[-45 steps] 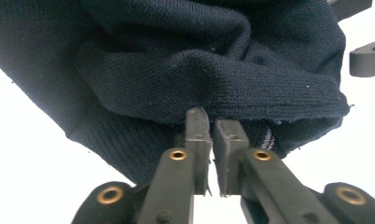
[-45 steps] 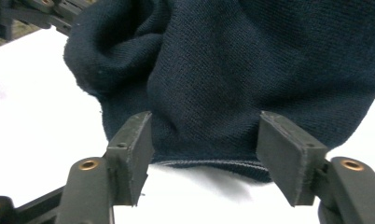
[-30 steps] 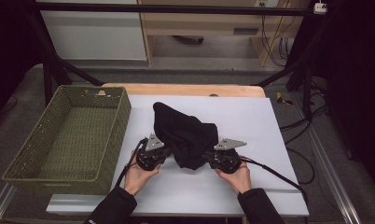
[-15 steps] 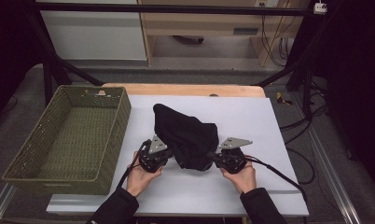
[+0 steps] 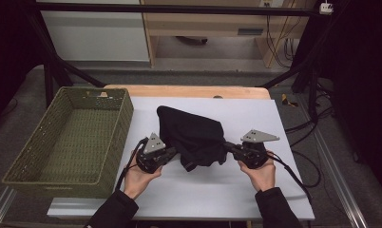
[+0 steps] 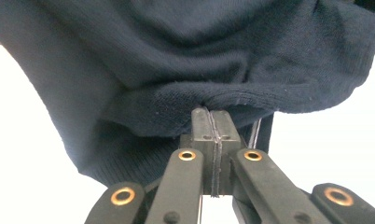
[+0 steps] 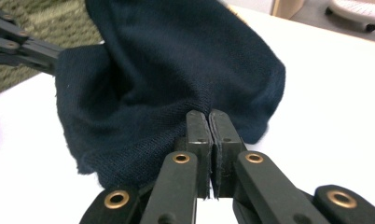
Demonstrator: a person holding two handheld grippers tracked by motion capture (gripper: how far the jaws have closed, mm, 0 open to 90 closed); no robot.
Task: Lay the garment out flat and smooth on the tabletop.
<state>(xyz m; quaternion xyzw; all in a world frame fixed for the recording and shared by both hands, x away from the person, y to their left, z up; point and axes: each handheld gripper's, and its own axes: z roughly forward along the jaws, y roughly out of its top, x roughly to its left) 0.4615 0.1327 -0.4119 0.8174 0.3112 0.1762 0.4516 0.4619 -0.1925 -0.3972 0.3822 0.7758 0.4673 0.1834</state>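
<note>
A dark navy knitted cloth [image 5: 194, 133] lies bunched in the middle of the white table sheet [image 5: 274, 123], its near edge lifted between my two grippers. My left gripper [image 5: 177, 152] pinches the cloth's left edge. In the left gripper view the jaws [image 6: 212, 115] are pressed together on a fold of the cloth [image 6: 176, 56]. My right gripper [image 5: 226, 145] holds the cloth's right edge. Its jaws [image 7: 210, 116] are likewise shut on the cloth [image 7: 176, 60], and the left gripper's black arms [image 7: 17, 44] show beyond it.
A green woven basket [image 5: 127, 111] stands at the table's left side and also appears as basket weave [image 7: 36, 14] in the right gripper view. A wooden table edge [image 5: 189, 91] runs along the back. Black frame legs and cables [image 5: 303, 128] sit off the right side.
Both hands have risen and lifted the cloth's near edge off the table. The right gripper has also moved out to the right, stretching the cloth wider between the grippers.
</note>
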